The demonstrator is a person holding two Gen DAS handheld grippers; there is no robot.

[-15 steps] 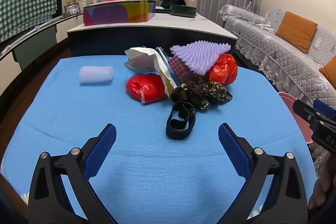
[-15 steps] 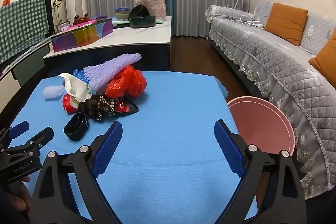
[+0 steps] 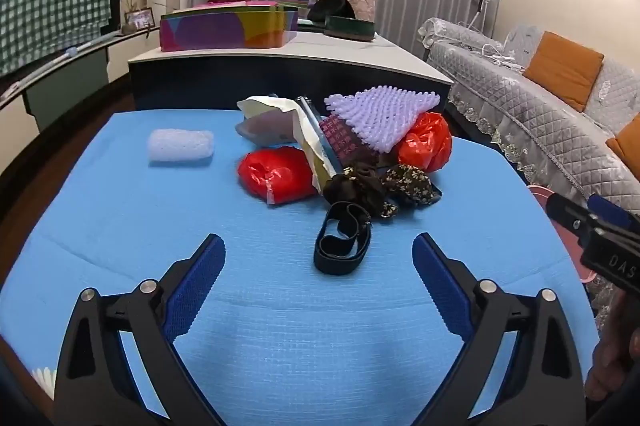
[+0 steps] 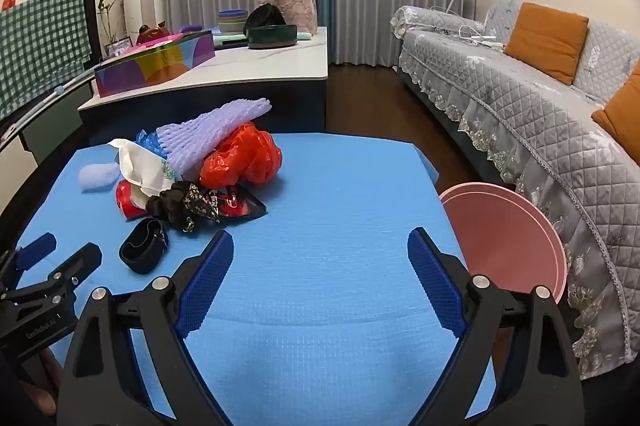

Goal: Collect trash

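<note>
A heap of trash lies on the blue table point(image 3: 120, 210): a lilac foam net point(image 3: 380, 114), two red plastic bags point(image 3: 276, 174) point(image 3: 426, 142), crumpled white paper point(image 3: 280, 114), a dark floral scrunchie point(image 3: 372, 186) and a black strap loop point(image 3: 342, 238). A white foam roll point(image 3: 180, 145) lies apart to the left. My left gripper point(image 3: 319, 262) is open, just short of the strap. My right gripper point(image 4: 320, 258) is open over bare table point(image 4: 340, 194), right of the heap point(image 4: 236, 158). A pink bin point(image 4: 504, 234) stands off the table's right edge.
Behind the table stands a white-topped counter point(image 3: 304, 54) with a colourful box point(image 3: 228, 28) and bowls. A grey quilted sofa point(image 4: 520, 98) with orange cushions runs along the right. A checked cloth point(image 3: 52, 14) hangs at the left.
</note>
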